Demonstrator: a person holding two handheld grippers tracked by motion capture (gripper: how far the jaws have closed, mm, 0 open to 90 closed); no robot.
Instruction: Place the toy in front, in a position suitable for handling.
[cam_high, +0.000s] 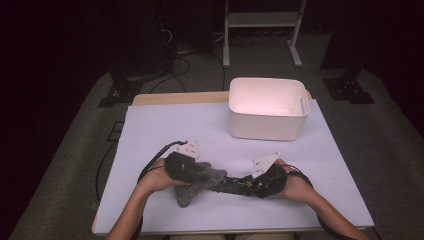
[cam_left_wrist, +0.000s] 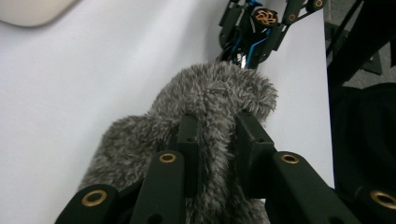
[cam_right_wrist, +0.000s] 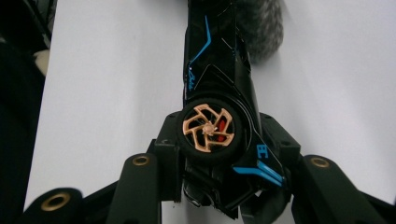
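Left gripper clamps grey fur; right gripper clamps toy car.

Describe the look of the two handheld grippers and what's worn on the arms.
Both the left gripper and right gripper are black, each topped by a grey three-cornered plate and trailing a black cable. Their jaws are matte black links with brass-coloured rivets. The forearms are bare; no sleeves visible.

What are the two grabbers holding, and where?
Left gripper pinches the fuzzy grey cloth at its edge; right gripper clamps the black toy car at its wheel end.
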